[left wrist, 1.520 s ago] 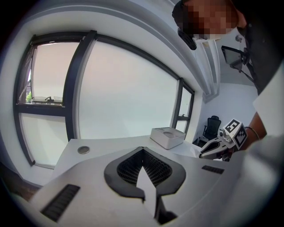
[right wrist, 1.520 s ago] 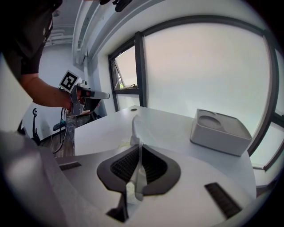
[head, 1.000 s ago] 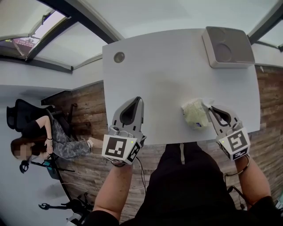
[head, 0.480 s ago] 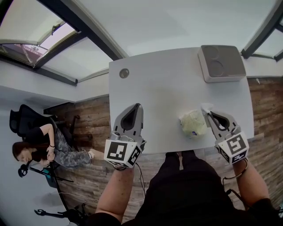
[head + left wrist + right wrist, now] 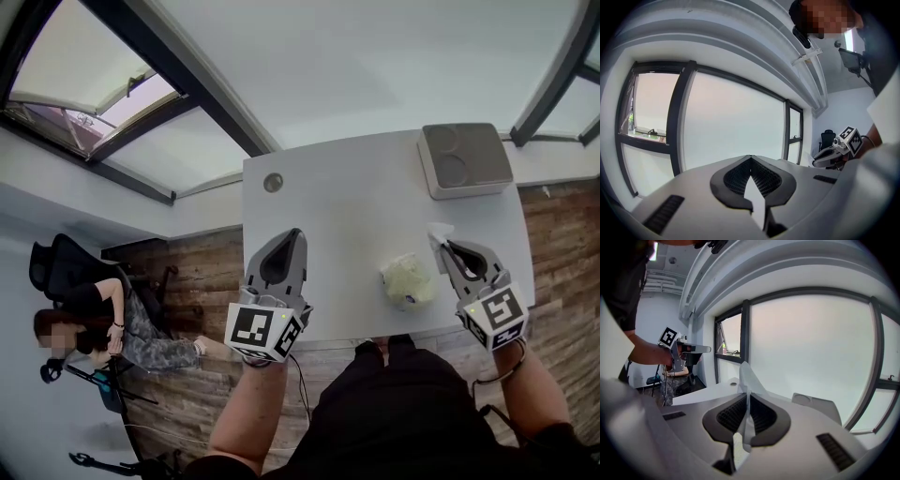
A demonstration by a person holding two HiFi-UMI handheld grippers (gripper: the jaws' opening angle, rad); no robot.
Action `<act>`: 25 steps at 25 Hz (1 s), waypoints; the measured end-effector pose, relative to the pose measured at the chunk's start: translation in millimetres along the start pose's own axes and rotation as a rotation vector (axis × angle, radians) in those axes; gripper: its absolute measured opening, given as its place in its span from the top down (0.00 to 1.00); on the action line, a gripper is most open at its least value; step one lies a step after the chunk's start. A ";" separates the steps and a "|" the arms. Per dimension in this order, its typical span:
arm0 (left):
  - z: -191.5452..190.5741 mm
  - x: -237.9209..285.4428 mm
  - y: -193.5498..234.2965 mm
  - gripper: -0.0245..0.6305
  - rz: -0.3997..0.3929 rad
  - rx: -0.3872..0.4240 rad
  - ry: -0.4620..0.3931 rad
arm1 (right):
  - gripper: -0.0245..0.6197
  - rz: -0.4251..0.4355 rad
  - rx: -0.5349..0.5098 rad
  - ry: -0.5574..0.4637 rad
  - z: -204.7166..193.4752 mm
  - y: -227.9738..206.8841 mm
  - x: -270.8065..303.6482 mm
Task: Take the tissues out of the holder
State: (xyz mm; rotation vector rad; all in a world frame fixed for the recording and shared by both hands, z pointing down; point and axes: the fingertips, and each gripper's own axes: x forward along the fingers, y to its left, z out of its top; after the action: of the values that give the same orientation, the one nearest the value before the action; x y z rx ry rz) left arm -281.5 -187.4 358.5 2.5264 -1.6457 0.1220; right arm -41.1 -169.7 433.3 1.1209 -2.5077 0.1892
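Observation:
A crumpled pale green tissue pack (image 5: 408, 278) lies on the white table (image 5: 347, 202) near its front edge. Just right of the pack, my right gripper (image 5: 442, 246) is shut on a small white tissue (image 5: 438, 230). In the right gripper view that tissue (image 5: 745, 378) sticks up from between the closed jaws of the right gripper (image 5: 749, 397). My left gripper (image 5: 289, 234) hovers over the table's left front part, shut and empty. In its own view the left gripper (image 5: 750, 158) has its jaws together.
A grey square box (image 5: 464, 159) with two round hollows sits at the table's far right corner, and a round cable port (image 5: 273, 182) at the far left. A person sits on a chair (image 5: 66, 272) on the wooden floor to the left. Large windows stand beyond the table.
The right gripper with the tissue has drawn a little away from the pack. The head view has shifted, so the table sits lower in the picture. The left gripper keeps its pose.

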 end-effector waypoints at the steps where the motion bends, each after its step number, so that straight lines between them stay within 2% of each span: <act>1: 2.4 -0.5 -0.2 0.96 -0.001 0.005 -0.006 | 0.92 -0.003 0.001 -0.011 5.0 -1.7 -0.6; 5: 11.9 -3.9 -0.1 0.96 -0.005 0.024 -0.021 | 0.92 -0.006 0.024 -0.046 26.2 -7.4 -4.7; 25: 88.4 -17.1 5.5 0.96 0.009 0.107 -0.125 | 0.92 -0.073 -0.003 -0.246 114.6 -30.1 -37.8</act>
State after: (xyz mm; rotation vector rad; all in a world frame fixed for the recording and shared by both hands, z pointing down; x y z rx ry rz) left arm -293.5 -187.1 269.1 2.6559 -1.7396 0.0556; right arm -29.3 -195.3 312.2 1.3025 -2.6712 0.0275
